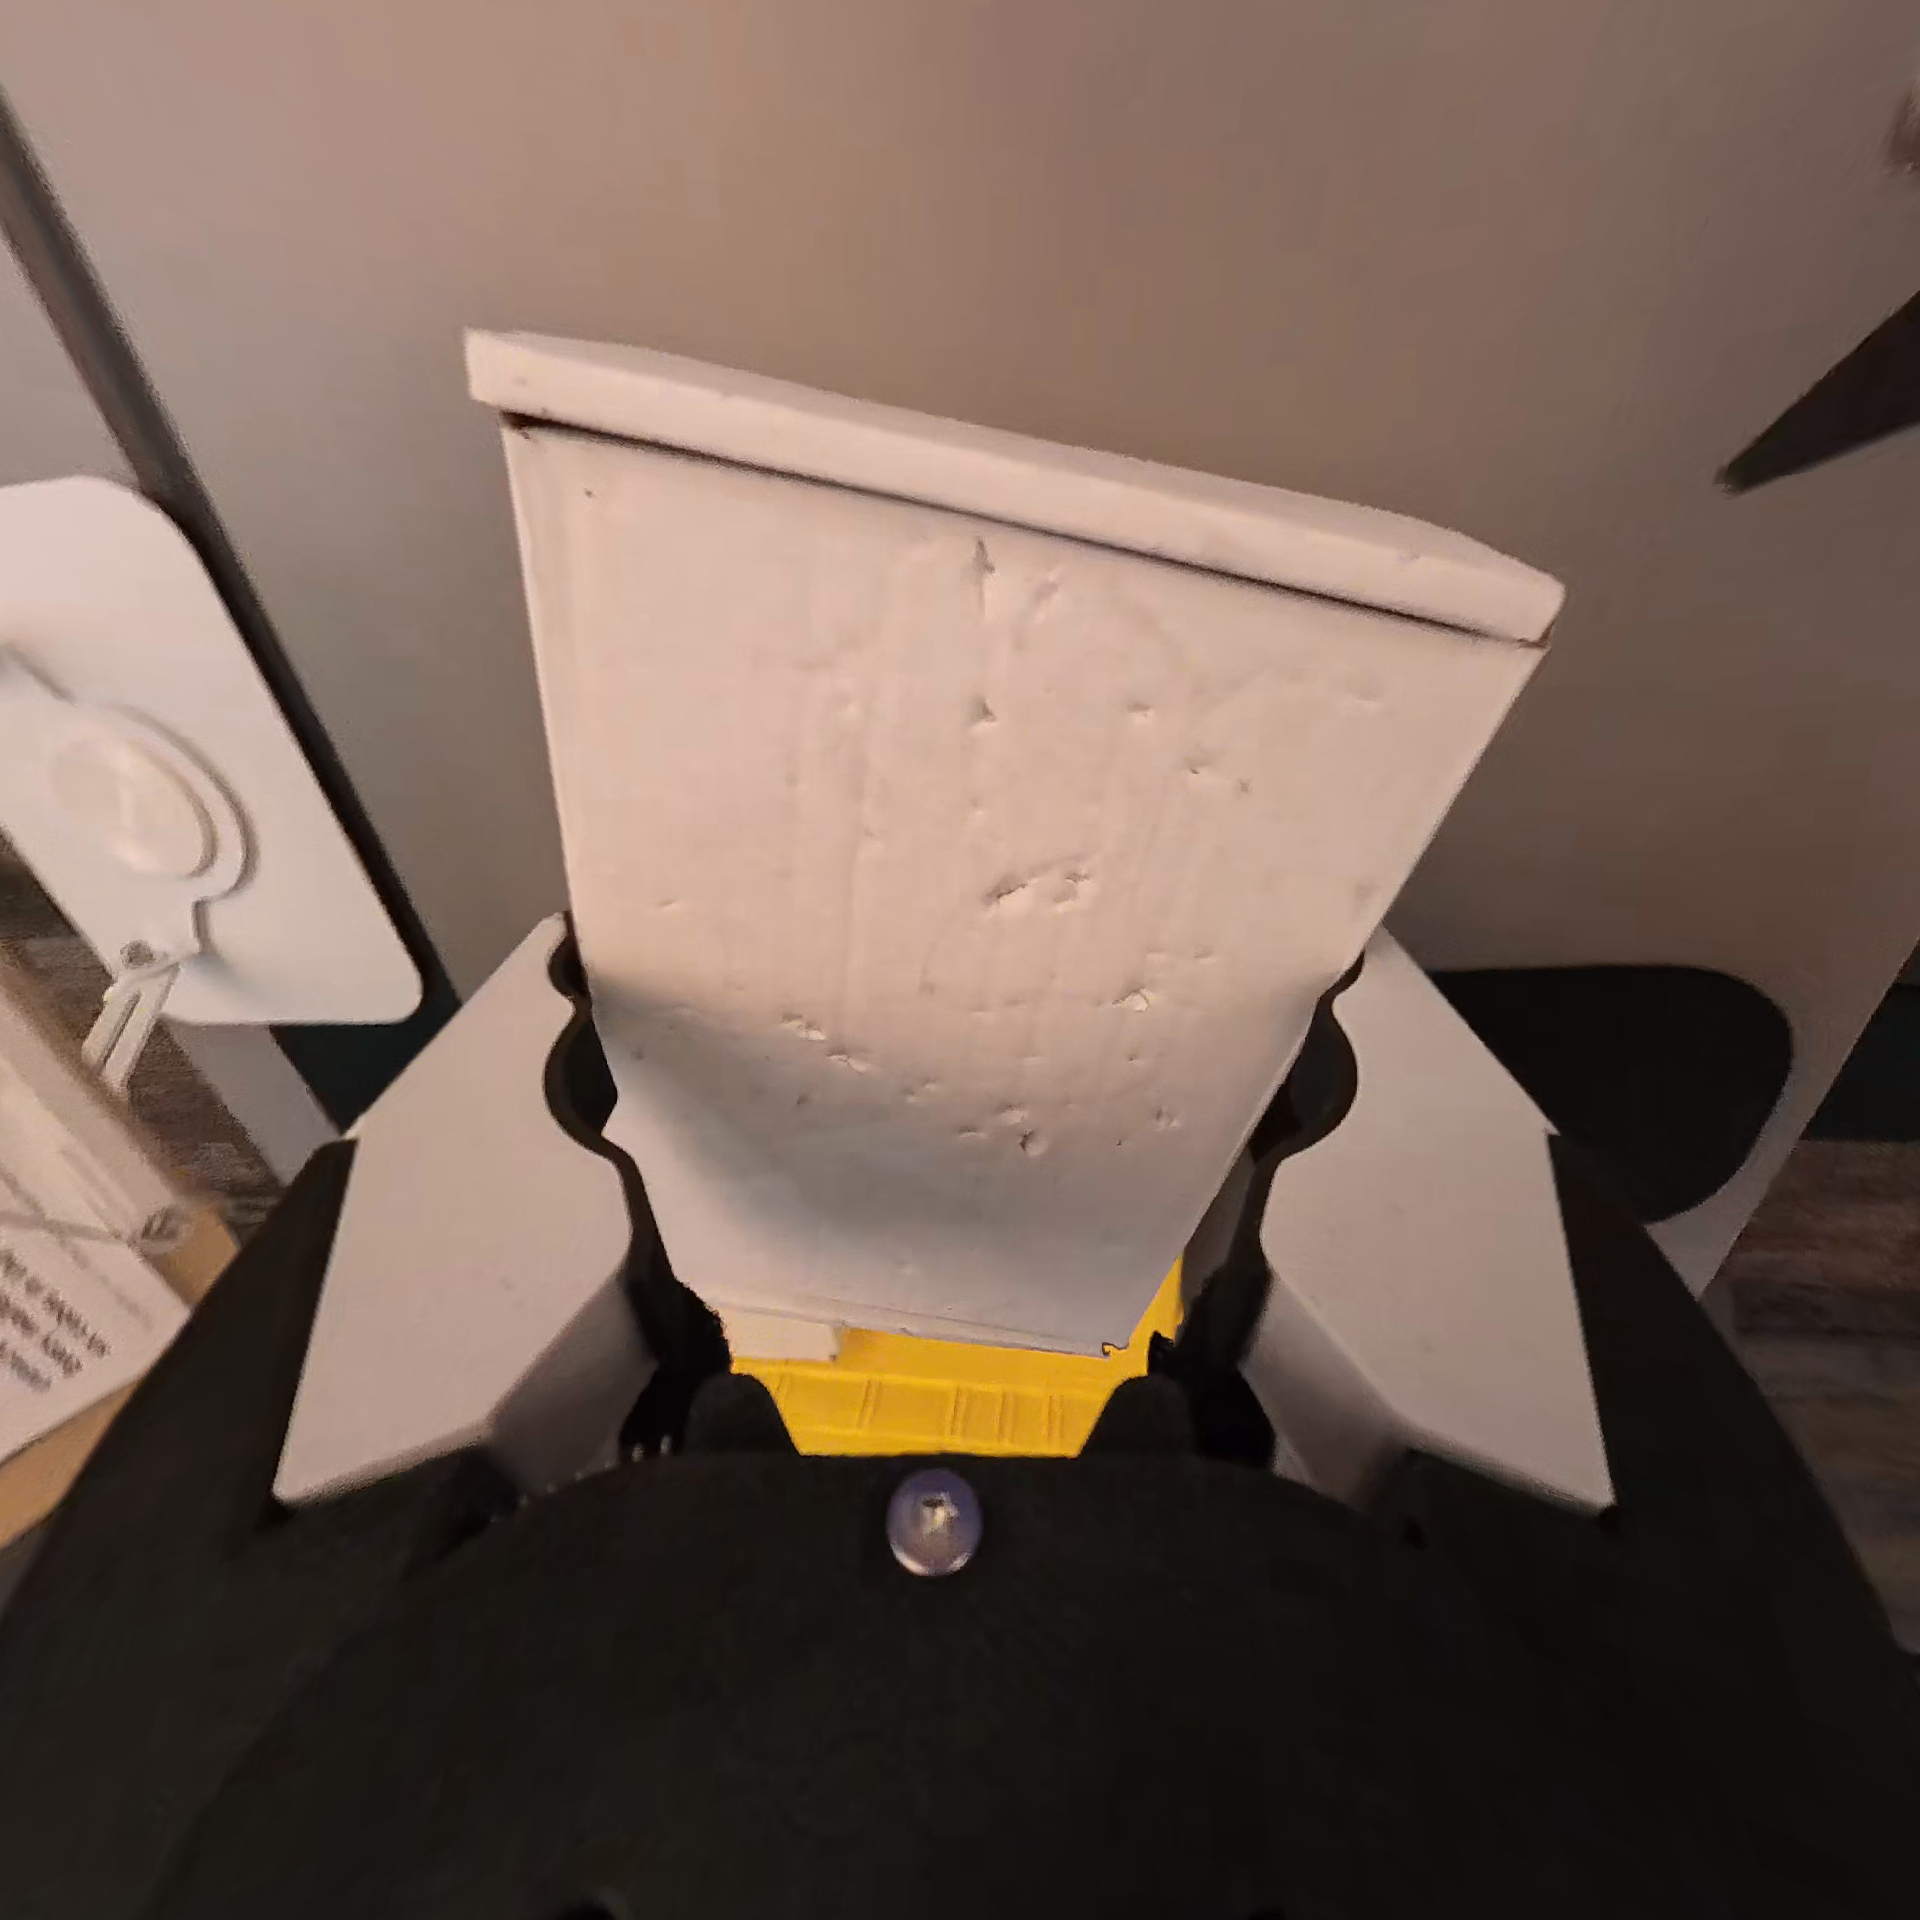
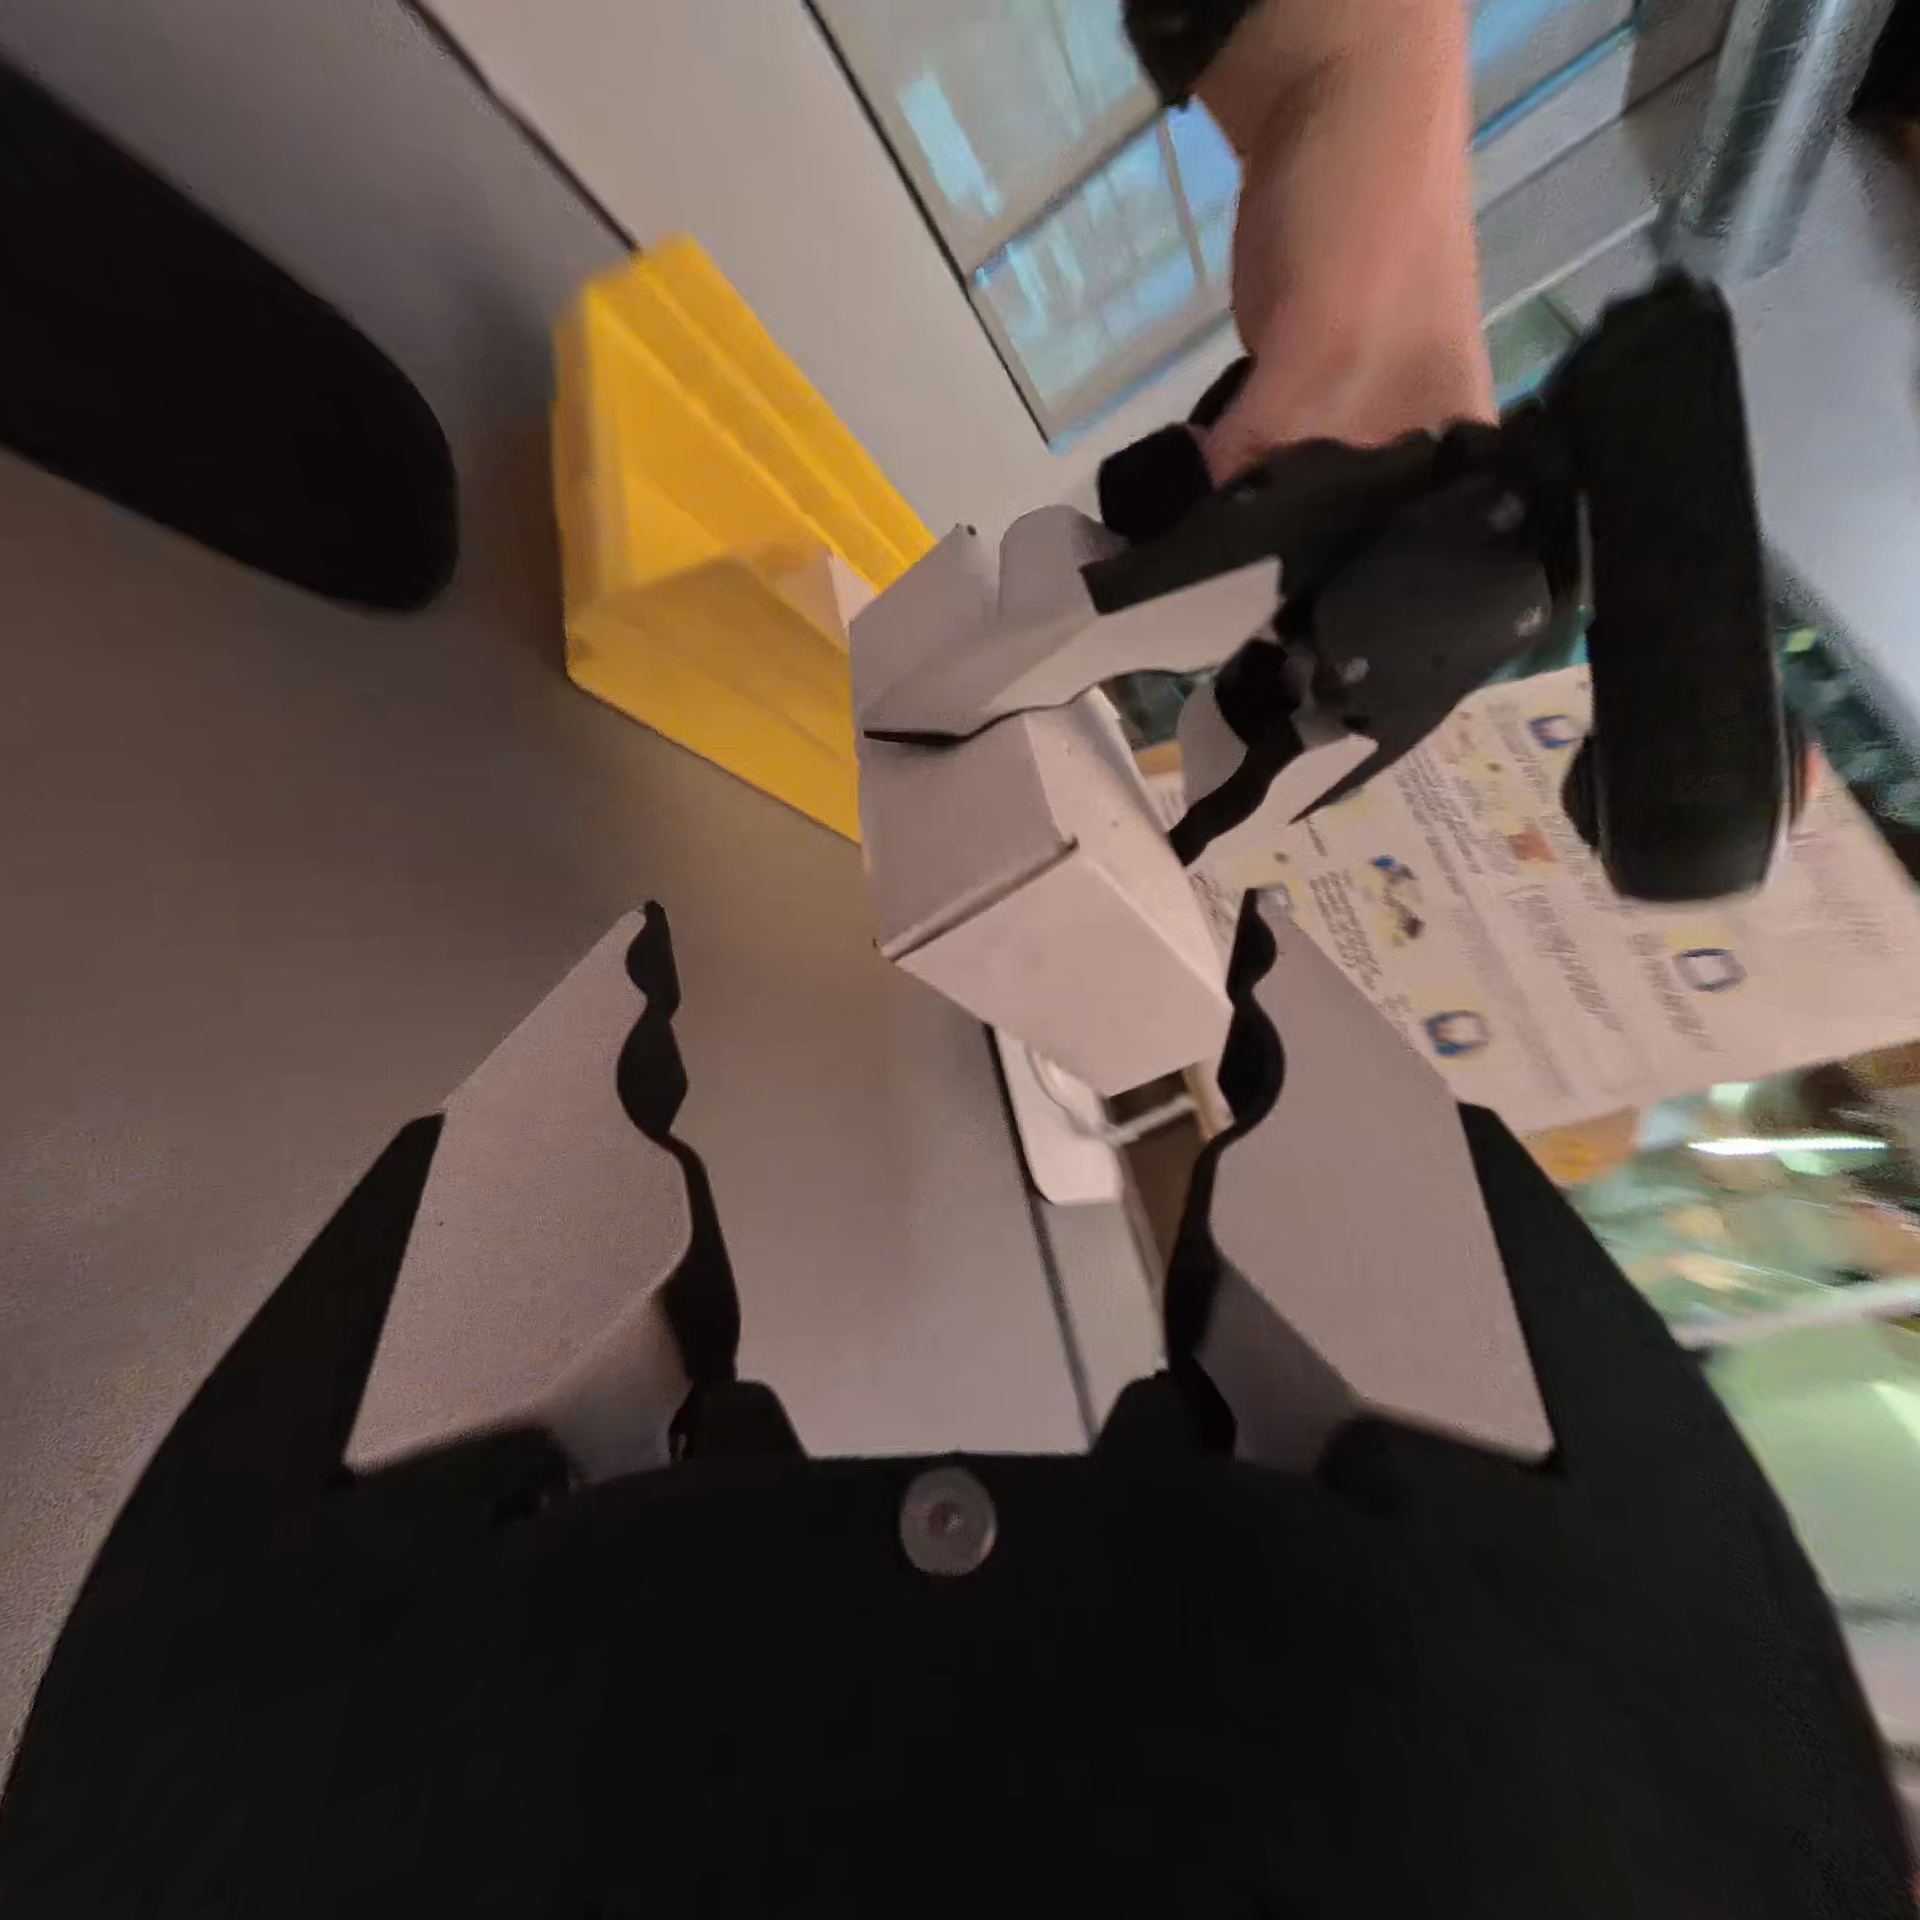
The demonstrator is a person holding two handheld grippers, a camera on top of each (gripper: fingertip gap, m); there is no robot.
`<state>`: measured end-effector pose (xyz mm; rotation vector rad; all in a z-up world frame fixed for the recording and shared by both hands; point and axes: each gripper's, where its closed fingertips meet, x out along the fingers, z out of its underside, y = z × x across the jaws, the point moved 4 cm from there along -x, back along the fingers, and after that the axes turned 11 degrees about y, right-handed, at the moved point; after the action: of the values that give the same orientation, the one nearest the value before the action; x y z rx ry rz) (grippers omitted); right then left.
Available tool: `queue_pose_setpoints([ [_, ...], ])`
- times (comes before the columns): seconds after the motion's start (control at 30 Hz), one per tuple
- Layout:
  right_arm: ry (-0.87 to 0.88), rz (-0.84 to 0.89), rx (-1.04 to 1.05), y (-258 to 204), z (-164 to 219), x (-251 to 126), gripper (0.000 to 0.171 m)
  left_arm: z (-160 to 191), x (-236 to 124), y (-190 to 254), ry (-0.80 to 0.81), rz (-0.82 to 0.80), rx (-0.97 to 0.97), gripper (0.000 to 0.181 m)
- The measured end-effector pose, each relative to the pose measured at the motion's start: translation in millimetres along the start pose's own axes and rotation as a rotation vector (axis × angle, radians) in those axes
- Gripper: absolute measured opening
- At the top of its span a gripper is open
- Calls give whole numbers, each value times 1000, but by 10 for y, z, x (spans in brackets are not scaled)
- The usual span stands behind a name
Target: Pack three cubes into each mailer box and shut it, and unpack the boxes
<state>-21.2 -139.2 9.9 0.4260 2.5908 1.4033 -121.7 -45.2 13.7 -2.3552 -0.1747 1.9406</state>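
A white mailer box (image 1: 987,831), dented and with its lid down, fills the middle of the left wrist view. My left gripper (image 1: 966,940) is shut on its two sides and holds it off the table. A yellow bin (image 1: 935,1403) shows just under the box. In the right wrist view the same box (image 2: 1018,914) hangs tilted in the left gripper (image 2: 1039,779), in front of the yellow bin (image 2: 707,582) on the grey table (image 2: 260,831). My right gripper (image 2: 951,914) is open and empty, just short of the box. No cubes are visible.
A person's hand (image 2: 1340,260) holds the left gripper. A black rounded chair part (image 2: 208,364) lies beyond the table's far side. A printed sheet (image 2: 1558,904) is past the table edge. A white plate with a hook (image 1: 156,779) hangs at the left.
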Motion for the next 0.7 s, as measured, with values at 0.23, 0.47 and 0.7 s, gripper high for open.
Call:
queue_pose_setpoints([
  [0.23, -378, 24, -286, -367, 401, 89, 106, -397, 513, 160, 5, 150, -54, 134],
  [0.47, -677, 116, -279, -451, 839, -37, 86, -644, 964, 321, 64, 336, -201, 135],
  [0.7, -709, 26, -258, -621, 998, -199, 73, -663, 1148, 403, 183, 379, -241, 128],
])
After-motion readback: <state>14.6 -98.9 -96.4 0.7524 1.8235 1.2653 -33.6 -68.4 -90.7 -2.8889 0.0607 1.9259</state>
